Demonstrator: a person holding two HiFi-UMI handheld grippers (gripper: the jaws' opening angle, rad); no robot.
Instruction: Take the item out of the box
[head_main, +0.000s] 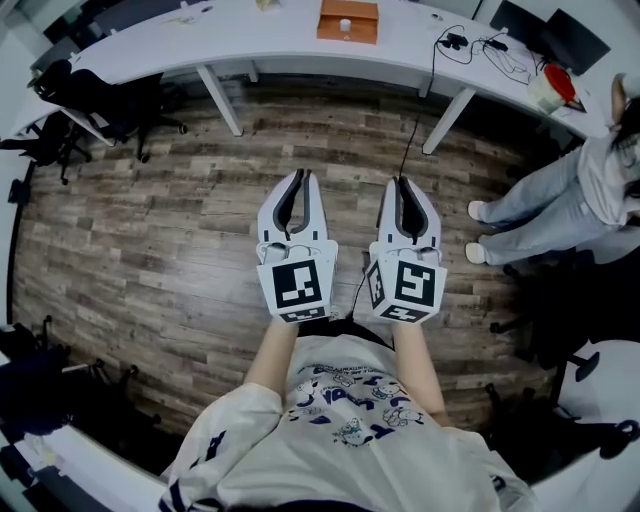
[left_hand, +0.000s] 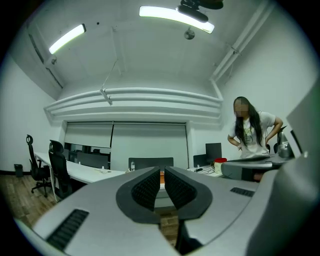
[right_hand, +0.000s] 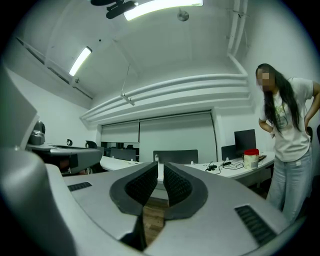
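Left gripper (head_main: 299, 178): I am holding it low in front of me, above the wood floor (head_main: 150, 240), with its jaws pointing toward the table (head_main: 260, 40). In the left gripper view the two ribbed pads are sitting almost together with only a thin slit between them, and they are gripping nothing.

Right gripper (head_main: 405, 183): I am carrying it just beside the left one and level with it, the two not touching. Its jaws are closed down fully and are holding nothing.

Box (head_main: 348, 20): orange-brown, lying on the white table straight ahead of both grippers and well apart from them. It is also showing as an orange sliver through the slit of the left jaws.

Item (head_main: 345, 25): a small white thing is sitting at the middle of the box, too small for me to tell what it is.

Cables (head_main: 480, 45): black, trailing over the table to the right of the box.

Tub with a red lid (head_main: 553, 88): standing near the table's right end.

Person (head_main: 560, 200): standing on the floor at my right, near that end of the table, wearing a white shirt and light jeans.

Office chairs (head_main: 95, 100): black, standing at the table's left end.
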